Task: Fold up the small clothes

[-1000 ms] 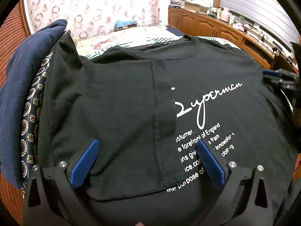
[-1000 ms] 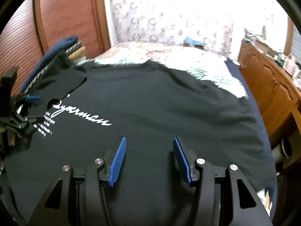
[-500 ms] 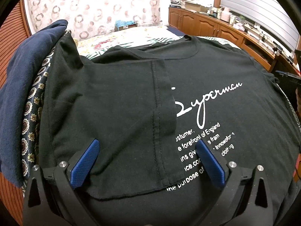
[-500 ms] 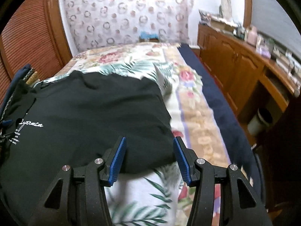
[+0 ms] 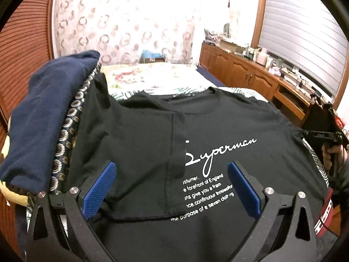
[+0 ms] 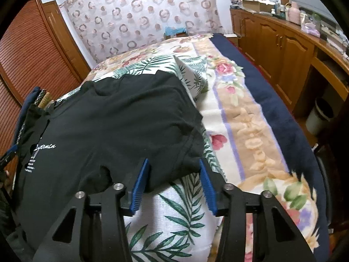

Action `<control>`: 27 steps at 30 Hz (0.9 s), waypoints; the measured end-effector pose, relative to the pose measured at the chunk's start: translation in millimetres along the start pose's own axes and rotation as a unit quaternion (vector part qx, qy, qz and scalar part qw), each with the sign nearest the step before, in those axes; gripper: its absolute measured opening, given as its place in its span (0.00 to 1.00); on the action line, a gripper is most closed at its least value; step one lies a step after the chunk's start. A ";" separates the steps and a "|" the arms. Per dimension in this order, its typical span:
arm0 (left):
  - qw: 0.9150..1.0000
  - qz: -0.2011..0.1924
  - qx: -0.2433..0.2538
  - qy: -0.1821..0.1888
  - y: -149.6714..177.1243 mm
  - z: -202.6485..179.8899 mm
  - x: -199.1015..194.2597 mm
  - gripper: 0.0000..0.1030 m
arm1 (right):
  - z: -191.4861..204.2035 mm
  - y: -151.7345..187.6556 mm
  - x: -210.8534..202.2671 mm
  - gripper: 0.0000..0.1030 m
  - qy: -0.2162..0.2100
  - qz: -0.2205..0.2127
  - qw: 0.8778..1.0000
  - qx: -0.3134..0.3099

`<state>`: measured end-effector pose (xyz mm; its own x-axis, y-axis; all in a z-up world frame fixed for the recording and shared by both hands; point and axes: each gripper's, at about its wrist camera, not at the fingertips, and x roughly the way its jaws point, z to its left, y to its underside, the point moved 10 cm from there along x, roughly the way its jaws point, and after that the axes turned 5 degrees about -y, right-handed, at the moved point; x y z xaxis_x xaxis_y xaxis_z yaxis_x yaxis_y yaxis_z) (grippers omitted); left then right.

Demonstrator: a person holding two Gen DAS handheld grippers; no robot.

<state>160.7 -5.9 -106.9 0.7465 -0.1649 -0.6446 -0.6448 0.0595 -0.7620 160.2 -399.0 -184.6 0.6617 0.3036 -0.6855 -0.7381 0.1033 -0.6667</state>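
A black T-shirt (image 5: 229,126) with white "Superman" print lies flat on the bed, its left side folded over the chest. It also shows in the right wrist view (image 6: 113,126). My left gripper (image 5: 172,185) is open and empty, hovering over the folded side near the hem. My right gripper (image 6: 172,181) is open and empty, with its fingers on either side of the right sleeve's edge (image 6: 174,170), just above a leaf-print cloth (image 6: 174,214). The right gripper also shows at the right edge of the left wrist view (image 5: 298,132).
A pile of clothes, navy (image 5: 43,118) over a patterned piece (image 5: 69,131), lies left of the shirt. A floral blanket (image 6: 244,131) covers the bed. Wooden cabinets (image 6: 283,43) run along the right wall, a louvred wardrobe (image 6: 28,65) stands at the left, and a bin (image 6: 318,118) is on the floor.
My right gripper has swung from over the shirt's middle out to the right sleeve edge. My left gripper has lifted and tilted up a little; the shirt has not moved.
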 end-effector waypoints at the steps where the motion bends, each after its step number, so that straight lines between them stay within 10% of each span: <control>1: 1.000 -0.004 0.002 -0.004 -1.2 -0.4 -2.3 1.00 | 0.6 -0.1 -0.6 0.39 -0.002 -0.001 1.000 -0.003; 12: 1.000 -0.018 0.012 -0.008 2.4 -6.7 -13.7 1.00 | 30.8 -18.7 -14.3 0.12 0.043 -0.053 0.995 -0.076; 19: 0.999 -0.029 0.015 -0.008 2.7 -11.8 -19.1 1.00 | 113.4 -29.6 -30.6 0.12 -0.013 -0.090 0.985 -0.145; 27: 0.999 -0.033 0.017 -0.004 6.6 -16.8 -26.5 1.00 | 190.7 37.8 4.2 0.12 -0.084 -0.016 0.974 -0.208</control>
<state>133.9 -17.7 -93.8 0.7893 -0.1612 -0.5925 -0.5877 0.0813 -0.8050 109.9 -213.2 -156.9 0.6264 0.4606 -0.6288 -0.5774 -0.2678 -0.7713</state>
